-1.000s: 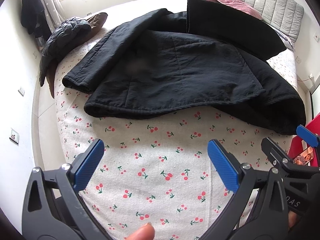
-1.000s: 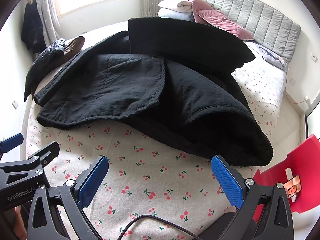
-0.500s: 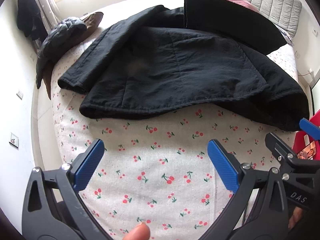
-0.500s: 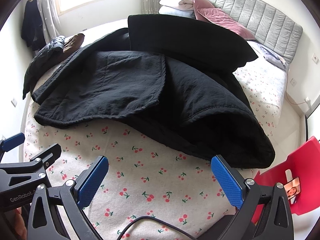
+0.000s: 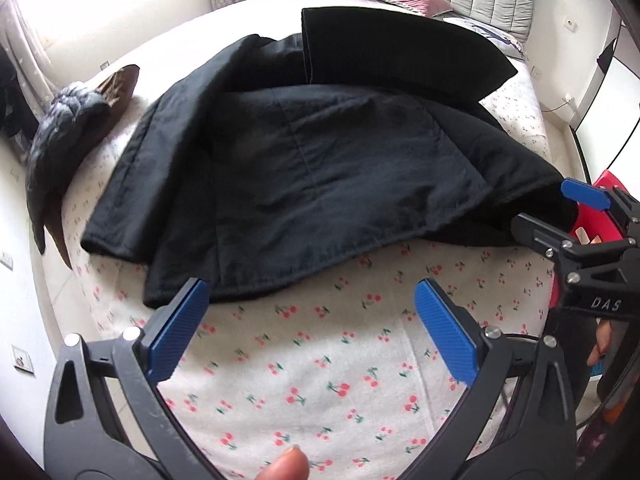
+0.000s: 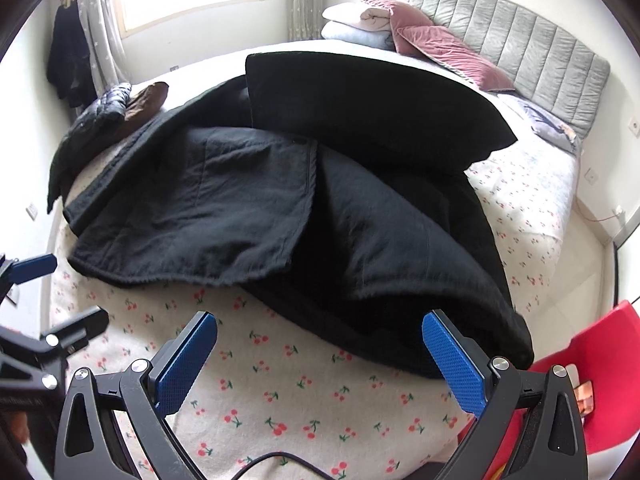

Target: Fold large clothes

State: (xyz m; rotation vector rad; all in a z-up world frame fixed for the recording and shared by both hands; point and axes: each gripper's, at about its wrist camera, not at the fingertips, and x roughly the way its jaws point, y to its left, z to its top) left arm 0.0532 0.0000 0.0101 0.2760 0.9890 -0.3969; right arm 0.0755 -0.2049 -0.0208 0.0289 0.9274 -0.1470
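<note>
One bed [image 6: 280,392] with a cherry-print sheet carries the black coat [image 6: 248,208], spread across its middle with the hem toward the near edge. Both the left tongs [image 5: 308,328] and right tongs [image 6: 320,356] hover apart and empty near that hem; the fold looks barely begun, and next each needs a hem corner.

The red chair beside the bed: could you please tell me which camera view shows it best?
The right wrist view: the red chair shows its broad seat beyond the bed's corner. The left wrist view catches only a red sliver, mostly hidden behind the right tool.
</note>
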